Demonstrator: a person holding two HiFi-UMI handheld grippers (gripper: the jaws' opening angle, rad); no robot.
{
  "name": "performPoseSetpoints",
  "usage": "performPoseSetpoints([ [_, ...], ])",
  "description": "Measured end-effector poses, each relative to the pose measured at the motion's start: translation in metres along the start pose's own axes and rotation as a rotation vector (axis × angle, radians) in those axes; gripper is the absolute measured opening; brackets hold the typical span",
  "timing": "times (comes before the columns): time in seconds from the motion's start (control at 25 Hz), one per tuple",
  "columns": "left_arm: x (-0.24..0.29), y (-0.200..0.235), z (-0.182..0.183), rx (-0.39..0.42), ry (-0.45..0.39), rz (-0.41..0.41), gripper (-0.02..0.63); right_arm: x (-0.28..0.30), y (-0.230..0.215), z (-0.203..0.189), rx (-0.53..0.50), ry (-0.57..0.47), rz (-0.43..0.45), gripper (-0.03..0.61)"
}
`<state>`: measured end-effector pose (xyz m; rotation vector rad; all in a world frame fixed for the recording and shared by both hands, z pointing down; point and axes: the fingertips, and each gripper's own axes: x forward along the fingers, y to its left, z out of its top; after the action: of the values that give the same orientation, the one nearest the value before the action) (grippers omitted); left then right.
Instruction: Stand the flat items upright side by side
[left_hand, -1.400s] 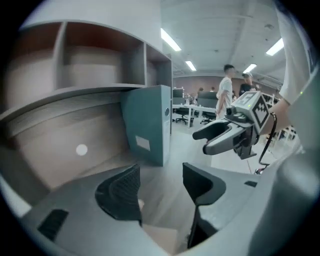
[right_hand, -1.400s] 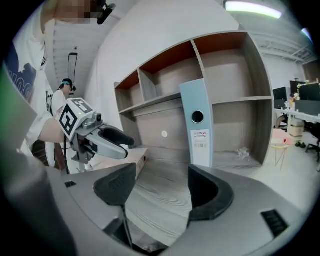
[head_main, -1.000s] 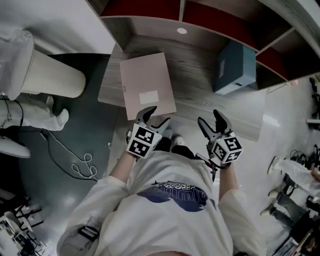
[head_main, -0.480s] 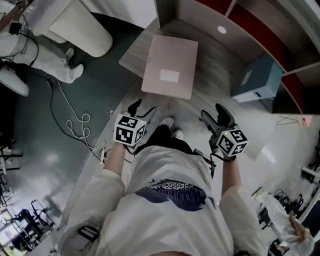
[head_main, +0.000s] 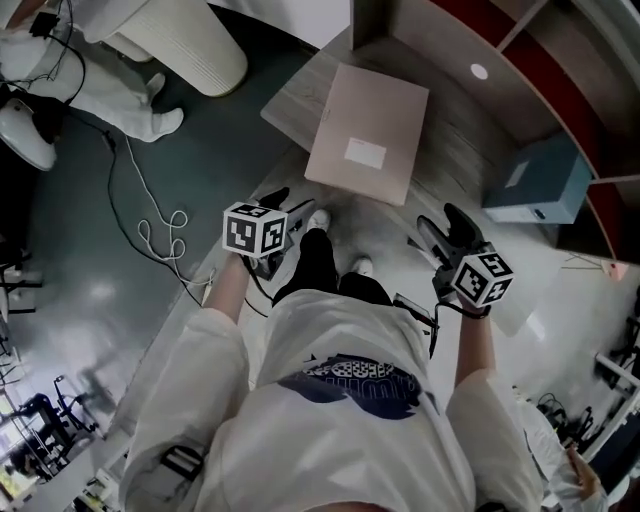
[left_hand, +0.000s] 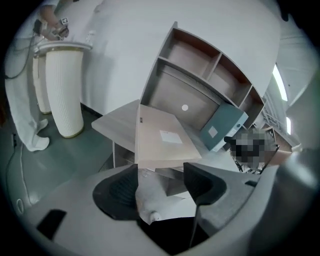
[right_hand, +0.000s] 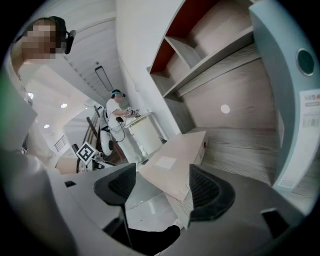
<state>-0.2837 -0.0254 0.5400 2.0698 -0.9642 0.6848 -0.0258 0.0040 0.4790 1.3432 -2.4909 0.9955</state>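
Note:
A flat beige box (head_main: 368, 147) with a white label lies face up on the wooden desk (head_main: 296, 97), overhanging its near edge. A blue-grey binder (head_main: 540, 180) stands upright to its right, under the shelf. My left gripper (head_main: 287, 205) hangs over the floor short of the box, apart from it. Its jaws are opening, with nothing between them. My right gripper (head_main: 446, 226) is open and empty, near the desk's front edge between box and binder. The left gripper view has the box (left_hand: 162, 140) and binder (left_hand: 222, 127) ahead. In the right gripper view the box (right_hand: 177, 162) lies beyond the jaws.
Red-backed shelf compartments (head_main: 560, 70) rise behind the desk. A white ribbed cylinder (head_main: 190, 50) stands on the dark floor at the left, beside a person in white (head_main: 60, 70). A loose cable (head_main: 160, 235) lies on the floor. Another person (right_hand: 116, 112) stands far off.
My left gripper has drawn back from the box's near corner and now hangs left of it over the floor. The head view has swung, so the desk sits further right. The right gripper has hardly moved.

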Motion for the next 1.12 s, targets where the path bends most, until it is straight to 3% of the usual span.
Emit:
performPoseSetpoints([
  [0.2,0.022,0.029,0.008,-0.062,0.066,-0.105,0.282,0.032,-0.006,0.012,0.062,0.026,-0.008,0.316],
  [0.48,0.051,0.059,0.012,-0.231,0.158,-0.286,0.287,0.077,-0.014,0.032,0.134,0.04,-0.081,0.316],
  [0.8,0.084,0.073,0.017,-0.224,0.291,-0.406,0.302,0.112,-0.034,0.051,0.152,0.061,-0.181,0.316],
  [1.12,0.102,0.065,0.014,-0.193,0.437,-0.581,0.318,0.124,-0.039,0.057,0.186,0.067,-0.229,0.316],
])
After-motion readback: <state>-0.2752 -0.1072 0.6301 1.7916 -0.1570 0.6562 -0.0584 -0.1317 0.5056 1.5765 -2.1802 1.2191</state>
